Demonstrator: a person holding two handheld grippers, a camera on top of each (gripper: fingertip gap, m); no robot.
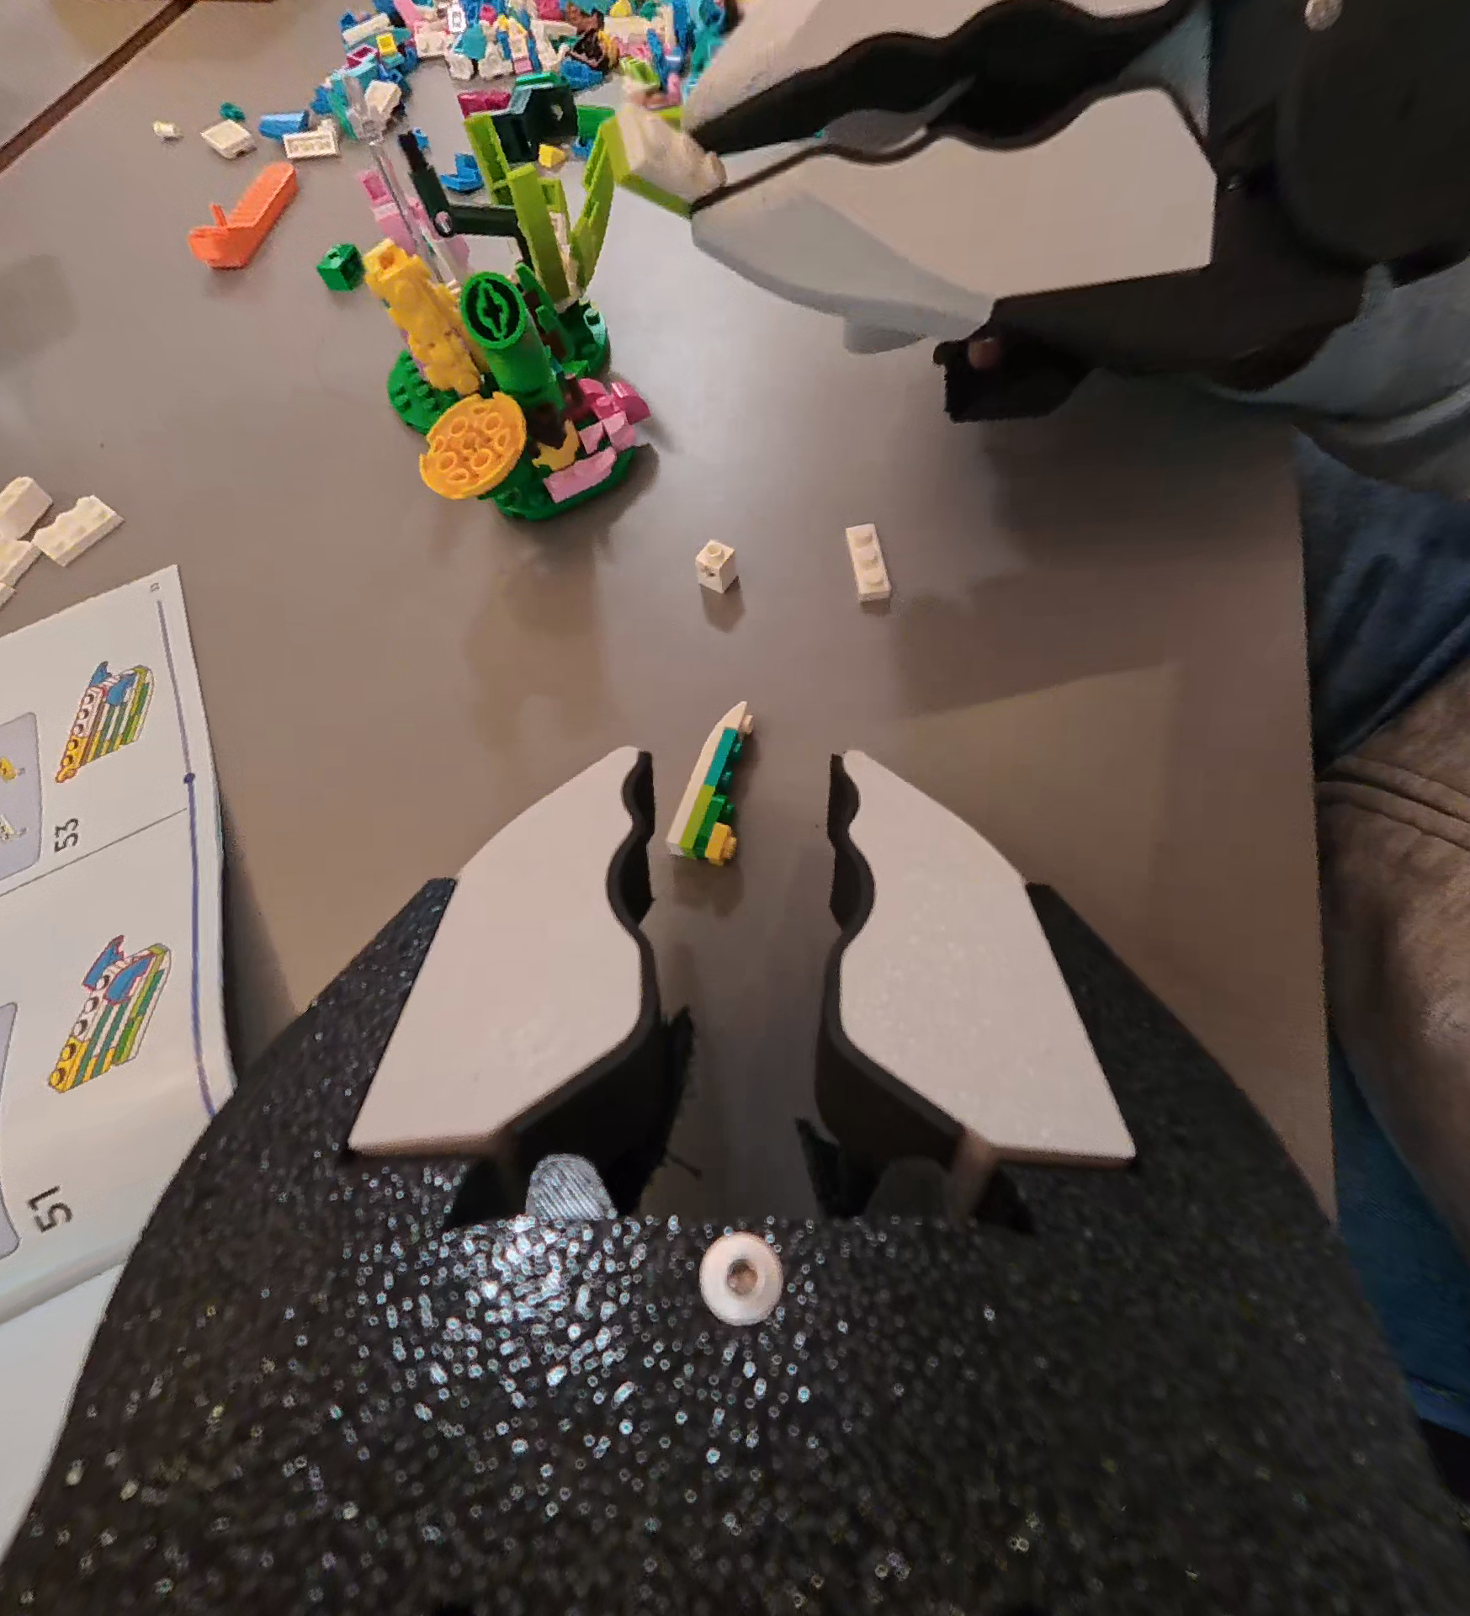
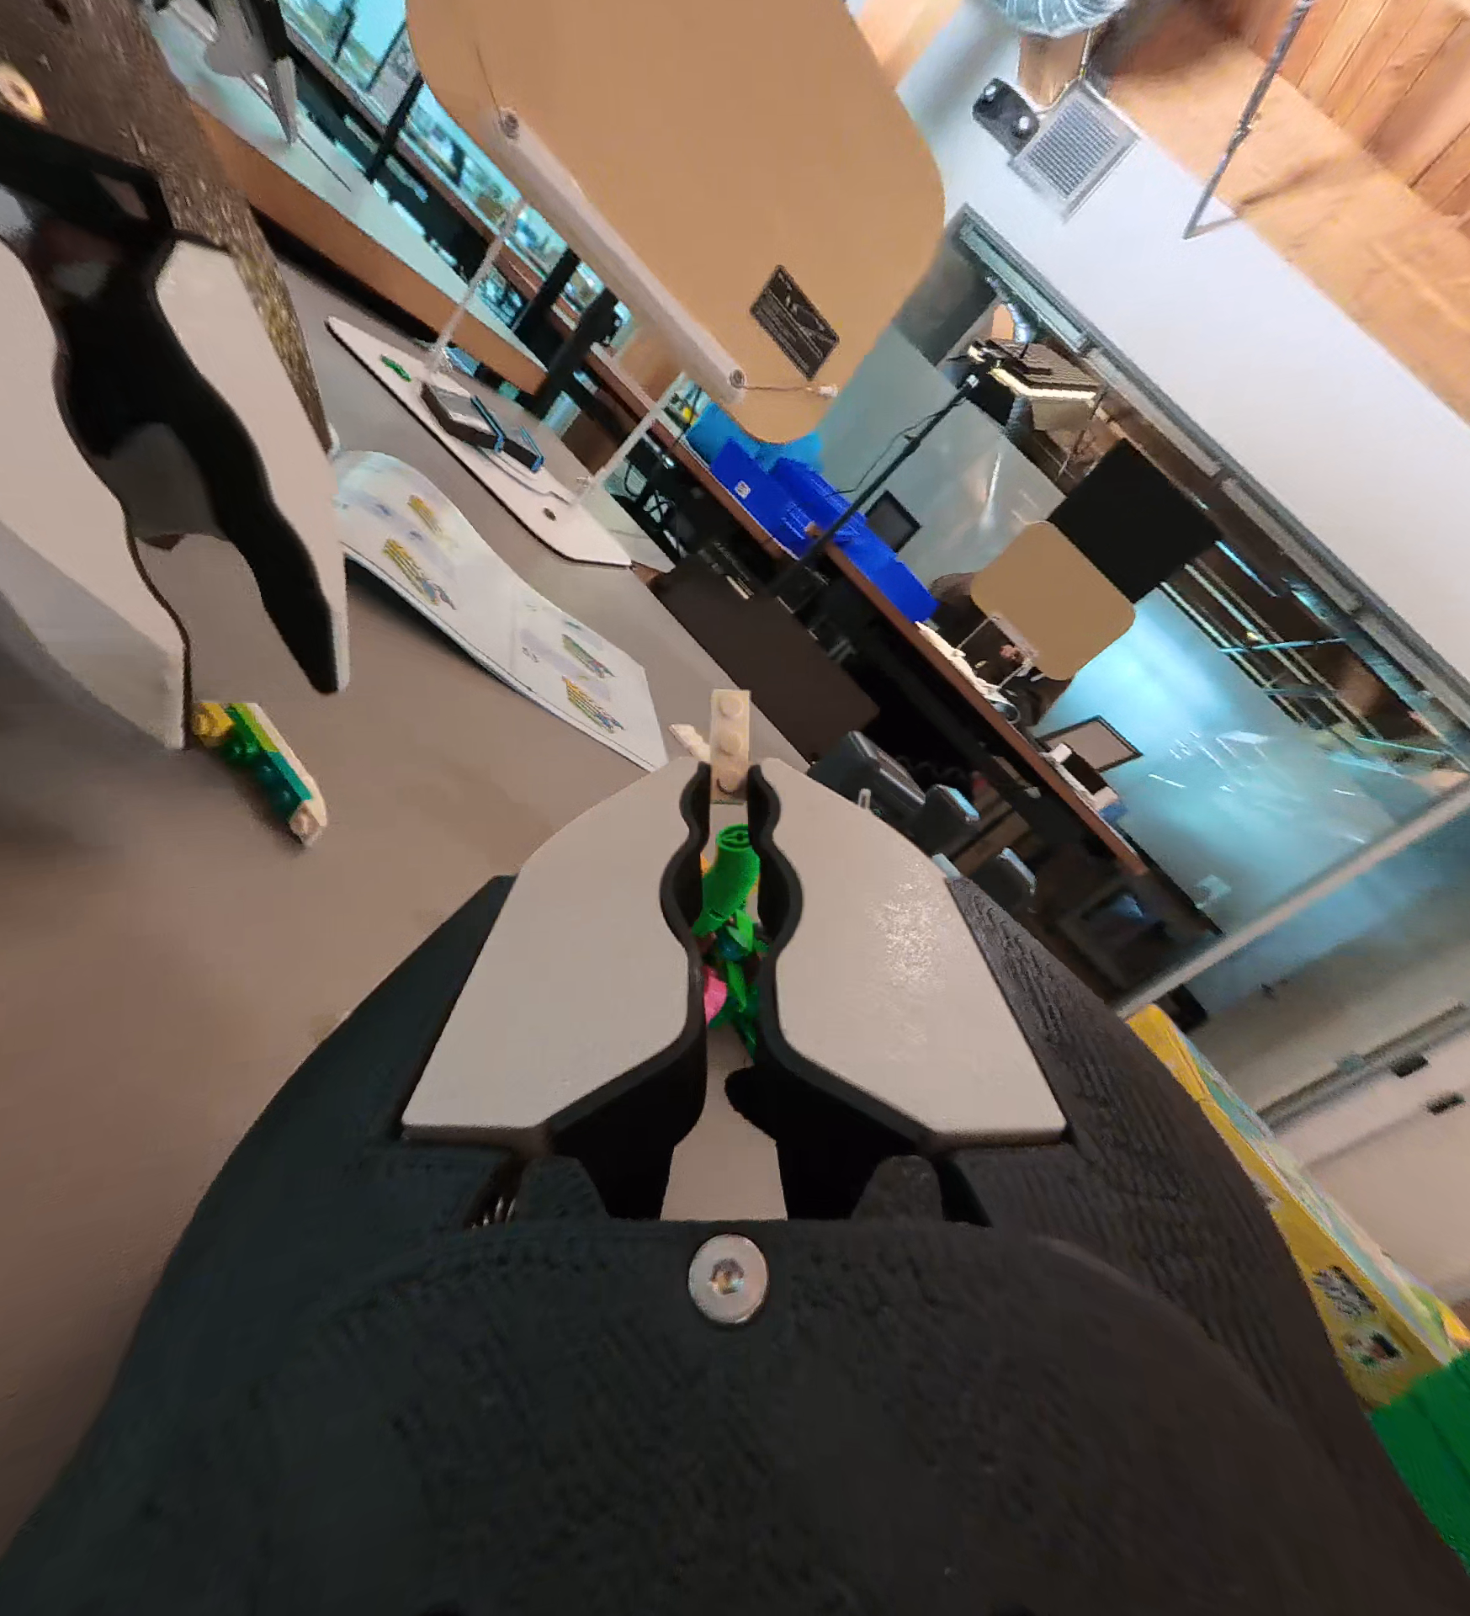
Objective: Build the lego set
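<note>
Grey counter (image 1: pixel 416 665) fills the left wrist view: the left hand-held gripper (image 1: pixel 740 787) gapes around one small striped brick stack (image 1: pixel 707 791), touching nothing. Two loose white bricks (image 1: pixel 867 561) lie above centre, beside one finished-looking flower model (image 1: pixel 504 367). Right wrist view: the right hand-held gripper (image 2: pixel 729 774) pinches one white plate (image 2: pixel 729 734), probably three studs.

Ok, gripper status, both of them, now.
Left gripper: open, low over the table, a small green-and-white brick assembly lying between its fingers, not clamped.
Right gripper: shut on a white plate, held at its fingertips.
</note>
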